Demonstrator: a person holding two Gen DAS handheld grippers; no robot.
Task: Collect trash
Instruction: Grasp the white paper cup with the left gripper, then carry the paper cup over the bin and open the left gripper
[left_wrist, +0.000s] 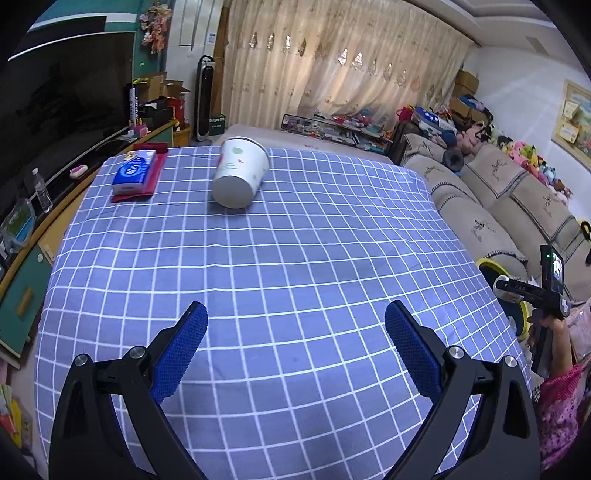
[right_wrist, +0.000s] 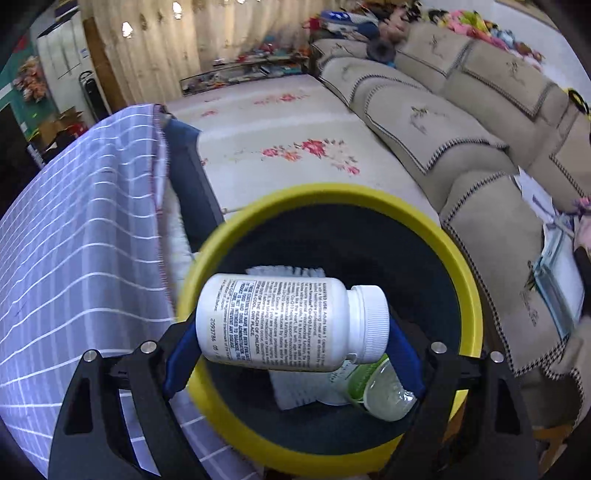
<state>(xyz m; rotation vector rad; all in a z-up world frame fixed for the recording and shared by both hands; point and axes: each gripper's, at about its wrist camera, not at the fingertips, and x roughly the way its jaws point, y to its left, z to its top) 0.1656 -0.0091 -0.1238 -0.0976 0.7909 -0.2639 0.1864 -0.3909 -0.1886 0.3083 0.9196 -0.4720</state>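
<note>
My right gripper (right_wrist: 291, 334) is shut on a white pill bottle (right_wrist: 280, 321), held sideways by its base and its ribbed cap between the blue pads. It hangs over the mouth of a yellow-rimmed bin (right_wrist: 332, 194) with a dark inside. In the bin lie white paper (right_wrist: 295, 391) and a clear bottle with a green label (right_wrist: 380, 391). My left gripper (left_wrist: 295, 306) is open with nothing in it above the checked tablecloth (left_wrist: 280, 240). A white paper cup (left_wrist: 240, 171) lies on its side at the far part of the table.
A blue tissue pack (left_wrist: 133, 173) rests on a red pad at the table's far left. The bin (left_wrist: 487, 266) stands off the table's right edge, by a beige sofa (left_wrist: 491, 206). A person's hand (left_wrist: 550, 328) shows at the right. A TV cabinet (left_wrist: 44, 206) runs along the left.
</note>
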